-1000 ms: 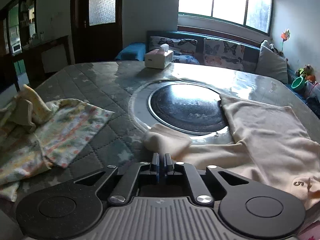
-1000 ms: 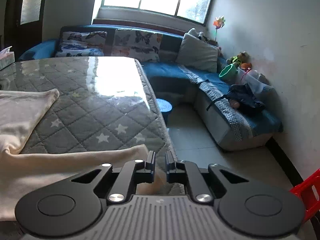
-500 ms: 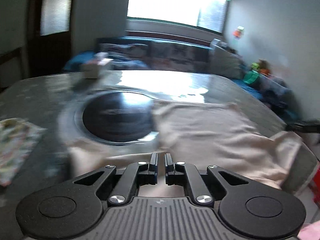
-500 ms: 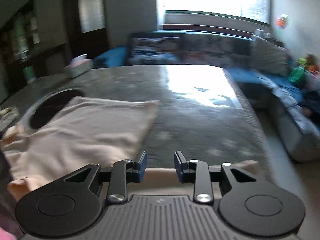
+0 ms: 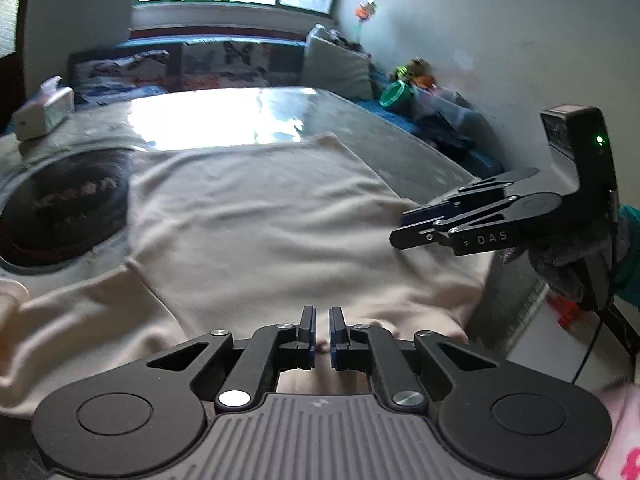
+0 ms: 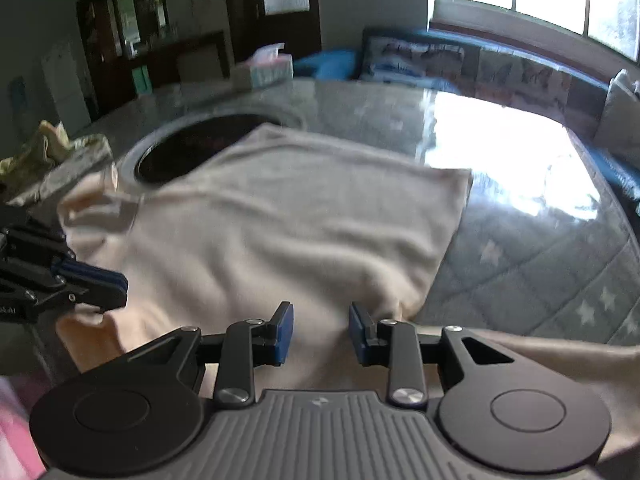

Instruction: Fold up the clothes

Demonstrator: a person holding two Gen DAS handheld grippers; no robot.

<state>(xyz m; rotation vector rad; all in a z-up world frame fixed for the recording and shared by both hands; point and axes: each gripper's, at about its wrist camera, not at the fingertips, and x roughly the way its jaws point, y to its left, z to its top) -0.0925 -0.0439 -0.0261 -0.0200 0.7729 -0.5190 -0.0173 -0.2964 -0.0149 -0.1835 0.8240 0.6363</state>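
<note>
1. I am seeing the garment (image 5: 260, 216) lying spread on the worktop (image 6: 532, 248).
2. A tissue box (image 6: 266, 66) is sitting behind it.
3. My right claw (image 5: 404, 228) is hovering over its right edge.

Cream garment (image 5: 264, 216), soft knit, spread flat across the quilted table (image 6: 532, 248); far edge overlaps the dark round inset (image 5: 60, 208) at 10 o'clock; one sleeve trails toward 8 o'clock; mild wrinkles throughout.

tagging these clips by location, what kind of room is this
Most likely a home living room: a blue sofa with butterfly cushions under a window, and a quilted table with a tissue box.
</note>
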